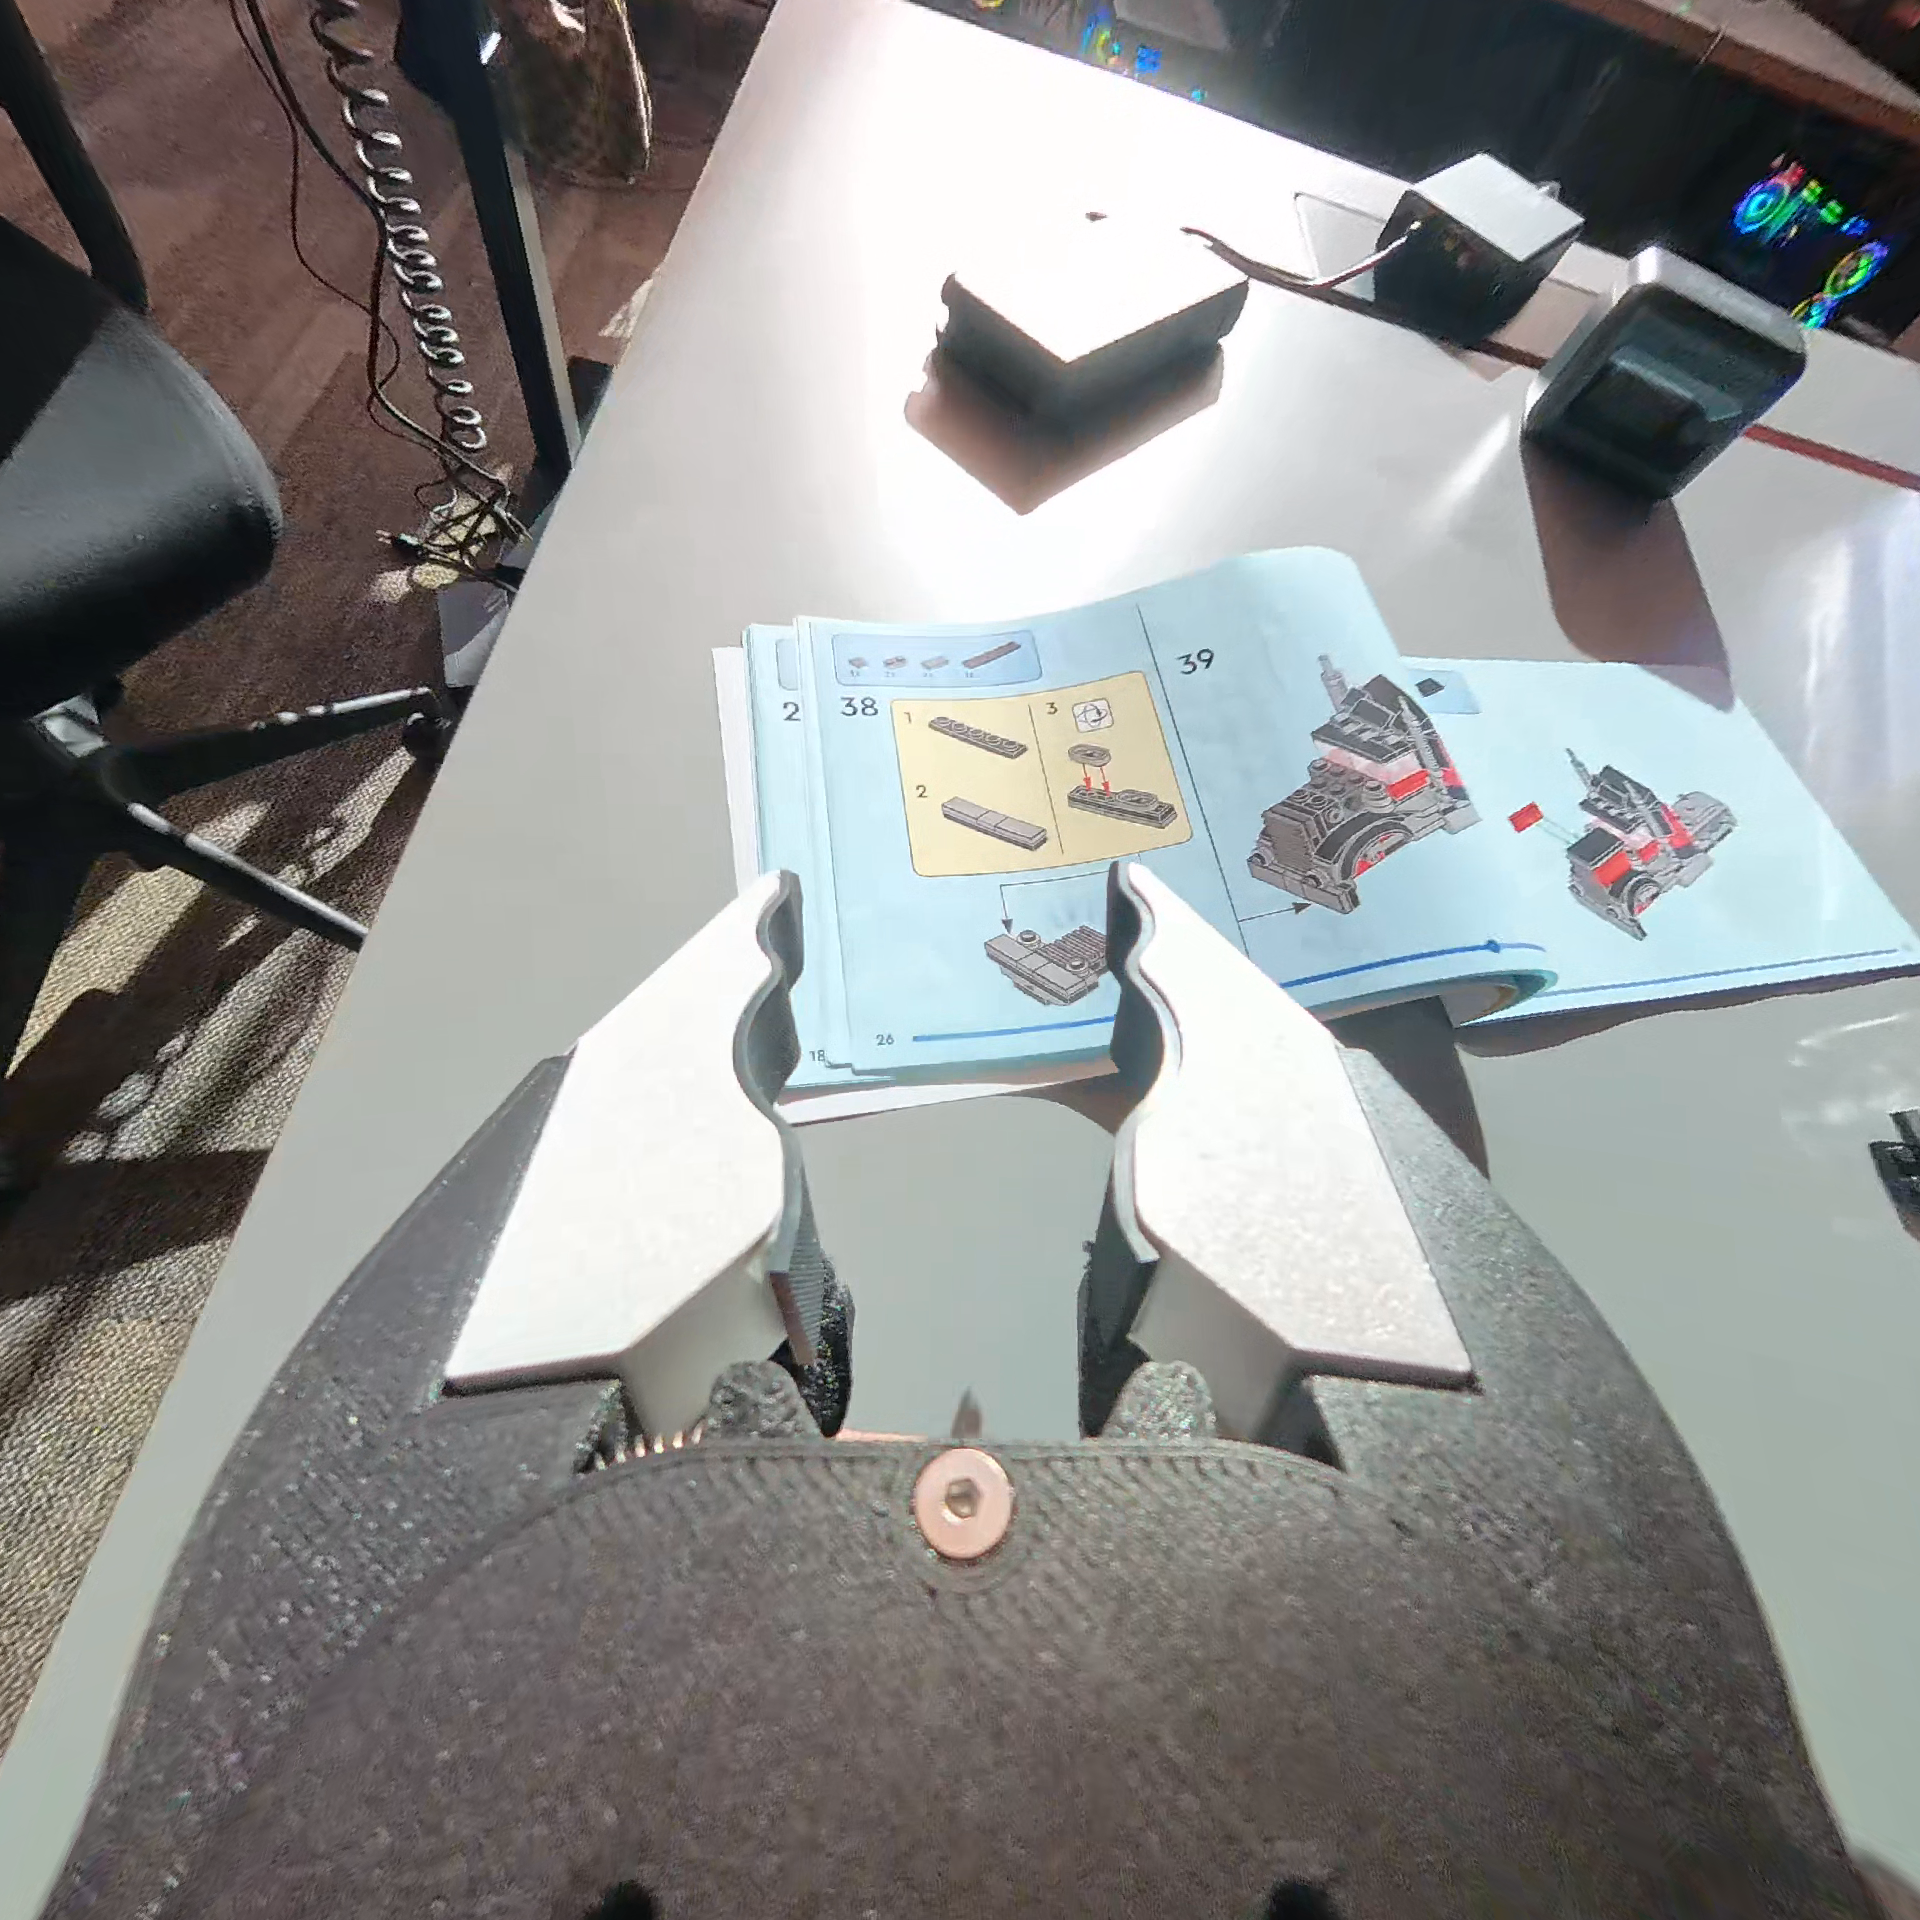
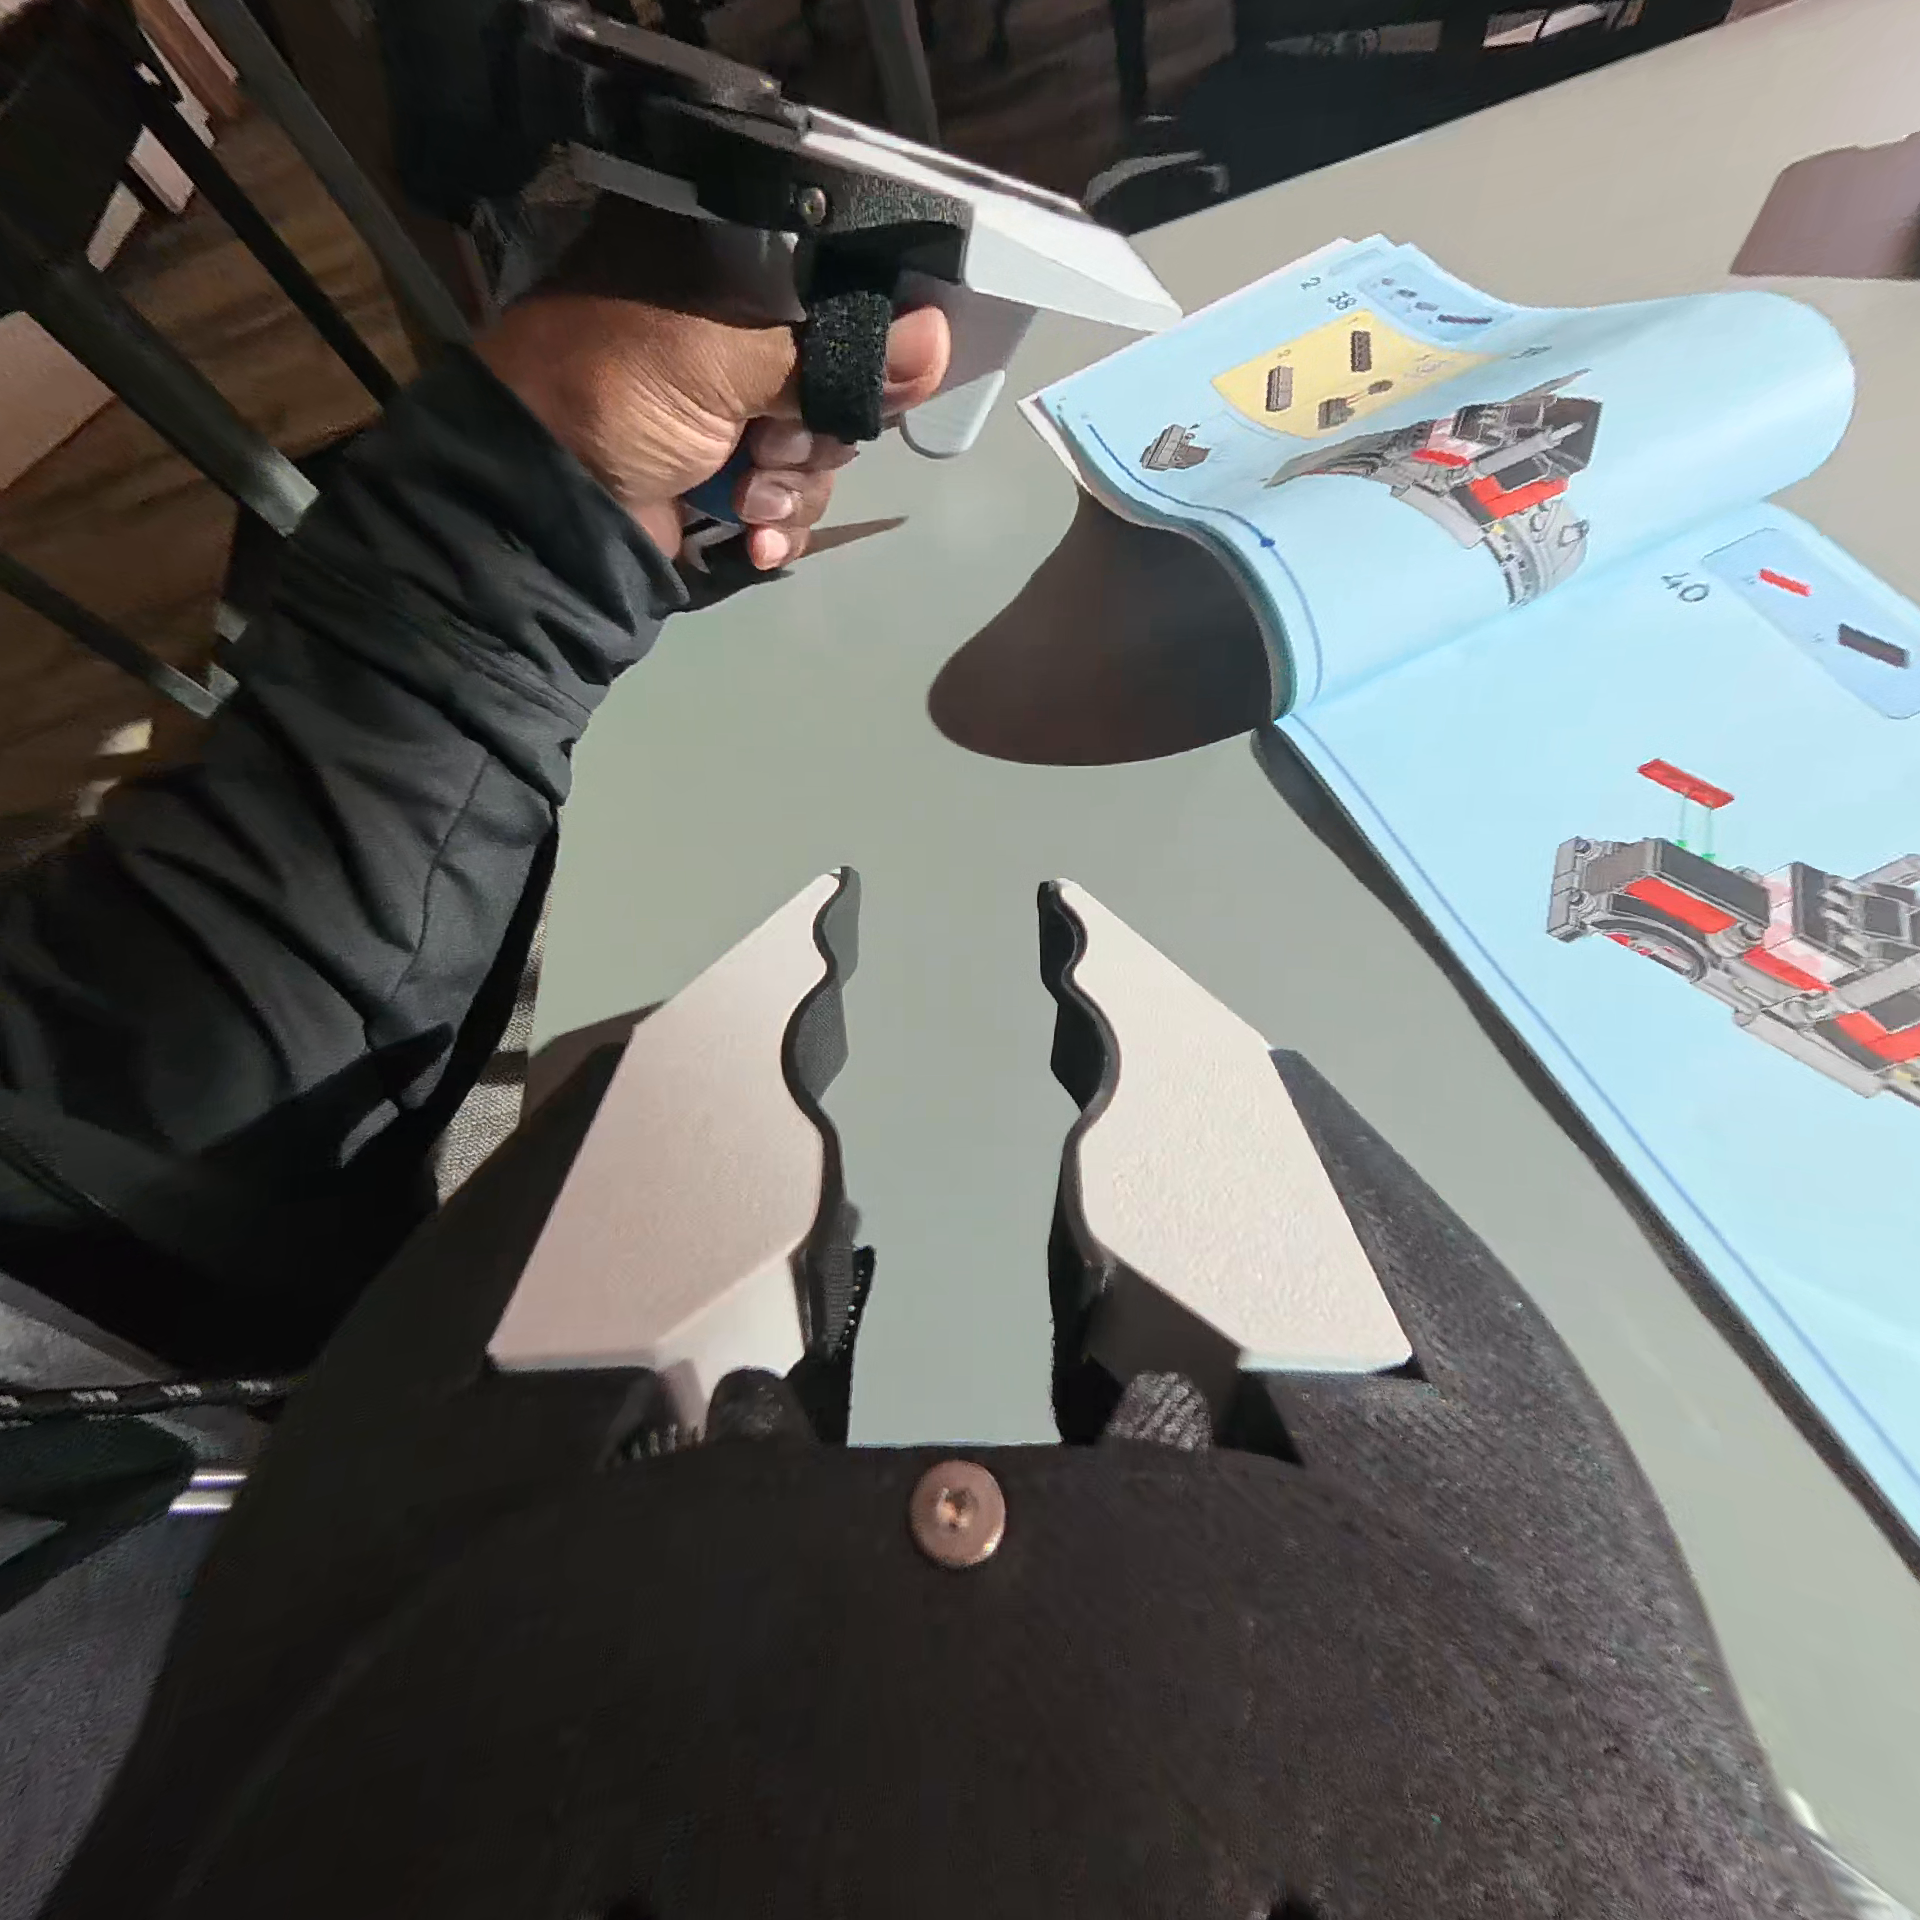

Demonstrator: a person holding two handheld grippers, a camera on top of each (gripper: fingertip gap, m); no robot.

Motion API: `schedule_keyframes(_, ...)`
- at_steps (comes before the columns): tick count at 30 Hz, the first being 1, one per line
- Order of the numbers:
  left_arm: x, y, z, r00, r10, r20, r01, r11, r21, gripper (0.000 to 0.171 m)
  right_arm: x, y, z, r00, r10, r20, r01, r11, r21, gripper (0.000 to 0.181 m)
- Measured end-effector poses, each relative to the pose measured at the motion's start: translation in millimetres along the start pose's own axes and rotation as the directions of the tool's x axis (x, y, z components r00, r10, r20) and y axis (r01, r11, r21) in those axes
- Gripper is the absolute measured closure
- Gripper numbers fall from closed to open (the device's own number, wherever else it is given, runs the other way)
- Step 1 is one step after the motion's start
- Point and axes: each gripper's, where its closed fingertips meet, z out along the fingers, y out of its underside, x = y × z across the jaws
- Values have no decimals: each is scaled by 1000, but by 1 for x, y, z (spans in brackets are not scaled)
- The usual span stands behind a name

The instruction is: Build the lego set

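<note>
Blue booklet [image 1: 1143,810] ahead of parted, empty jaws

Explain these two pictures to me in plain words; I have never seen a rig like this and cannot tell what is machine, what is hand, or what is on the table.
There is no robot here. A person holds a hand tool in each hand, and each tool ends in a two-finger gripper with a camera looking forward along the fingers.

The left wrist view looks out over the left gripper. Its two pale fingers stand apart with nothing between them, above the near edge of an open instruction booklet with blue pages.

The right wrist view looks out over the right gripper, also open and empty, above bare grey table. The other tool shows farther off there, gripped by the person's hand in a dark sleeve.

Beyond the booklet stand three dark boxes. I can make out no loose bricks for certain.
</note>
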Motion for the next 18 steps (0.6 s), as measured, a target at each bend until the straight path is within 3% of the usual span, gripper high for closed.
schedule_keyframes(6, 7, 1, 1, 999, 5, -45, -6, 1000, -9, 111, 7, 5, 6, 999, 45, -14, -45, 998, 33, 146)
schedule_keyframes(12, 69, -16, 10, 960, 38, -278, -15, 996, 86, 111, 8, 8, 8, 999, 49, -3, -49, 999, 21, 149)
schedule_keyframes(15, 100, -9, 22, 935, 120, -334, -109, 993, 54, 112, 6, 11, 10, 999, 39, 5, -39, 999, -1, 149)
schedule_keyframes(18, 103, 3, 33, 943, 164, -290, -177, 984, -20, 114, 5, 12, 10, 999, 36, 11, -36, 999, -8, 149)
